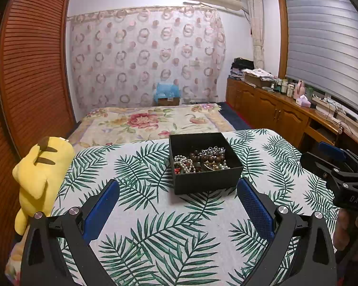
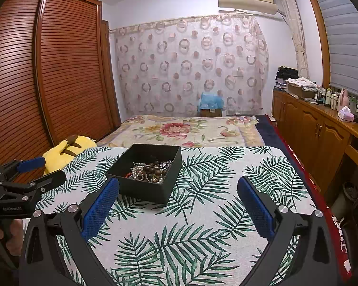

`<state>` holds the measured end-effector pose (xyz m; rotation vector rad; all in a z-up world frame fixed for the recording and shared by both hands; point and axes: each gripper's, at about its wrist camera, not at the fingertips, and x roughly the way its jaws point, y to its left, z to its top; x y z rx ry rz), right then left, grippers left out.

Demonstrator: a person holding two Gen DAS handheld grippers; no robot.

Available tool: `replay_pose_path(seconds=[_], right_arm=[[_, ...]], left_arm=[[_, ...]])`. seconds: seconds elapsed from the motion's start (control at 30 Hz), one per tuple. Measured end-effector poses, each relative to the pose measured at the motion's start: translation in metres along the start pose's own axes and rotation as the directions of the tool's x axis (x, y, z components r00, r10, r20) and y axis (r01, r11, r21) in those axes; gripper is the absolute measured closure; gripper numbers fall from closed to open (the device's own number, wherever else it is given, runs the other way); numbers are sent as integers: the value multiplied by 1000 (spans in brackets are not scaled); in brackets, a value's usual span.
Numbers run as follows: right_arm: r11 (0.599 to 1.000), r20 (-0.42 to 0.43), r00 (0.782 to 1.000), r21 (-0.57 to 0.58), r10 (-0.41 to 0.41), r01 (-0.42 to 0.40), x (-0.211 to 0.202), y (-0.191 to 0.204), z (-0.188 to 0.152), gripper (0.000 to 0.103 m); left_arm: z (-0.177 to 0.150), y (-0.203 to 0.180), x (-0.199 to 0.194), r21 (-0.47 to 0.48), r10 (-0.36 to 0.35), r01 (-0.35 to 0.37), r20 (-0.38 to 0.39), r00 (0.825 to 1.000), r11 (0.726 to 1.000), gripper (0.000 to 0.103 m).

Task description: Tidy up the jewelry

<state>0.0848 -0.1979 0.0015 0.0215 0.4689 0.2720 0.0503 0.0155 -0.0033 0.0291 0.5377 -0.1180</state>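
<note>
A black open box (image 1: 205, 181) stands on the leaf-print tablecloth (image 1: 155, 226). Inside lies a tangle of jewelry (image 1: 200, 160): white pearl strands, brown wooden beads and silver pieces. The box also shows in the right wrist view (image 2: 152, 191), with the jewelry (image 2: 150, 170) inside. My left gripper (image 1: 178, 202) is open and empty, just in front of the box. My right gripper (image 2: 178, 202) is open and empty, in front of the box and to its right. Each gripper shows at the edge of the other's view, the right one (image 1: 338, 166) and the left one (image 2: 36, 169).
A yellow plush toy (image 1: 39, 174) lies at the table's left edge. Behind the table is a bed with a floral cover (image 1: 150, 121). A wooden wardrobe (image 1: 31, 71) stands left, a wooden sideboard (image 1: 274, 109) with bottles right.
</note>
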Motion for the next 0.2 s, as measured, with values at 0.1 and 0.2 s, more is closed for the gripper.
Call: replay_pose_path(seconds=[0.1, 0.2], right_arm=[[1000, 1, 1000, -1, -1, 1, 0, 0, 0, 3], [1000, 1, 1000, 0, -1, 1, 0, 0, 0, 3]], left_arm=[[0, 0, 0, -1, 0, 0, 2, 1000, 1000, 8], [0, 0, 0, -1, -1, 1, 2, 1000, 1000, 8]])
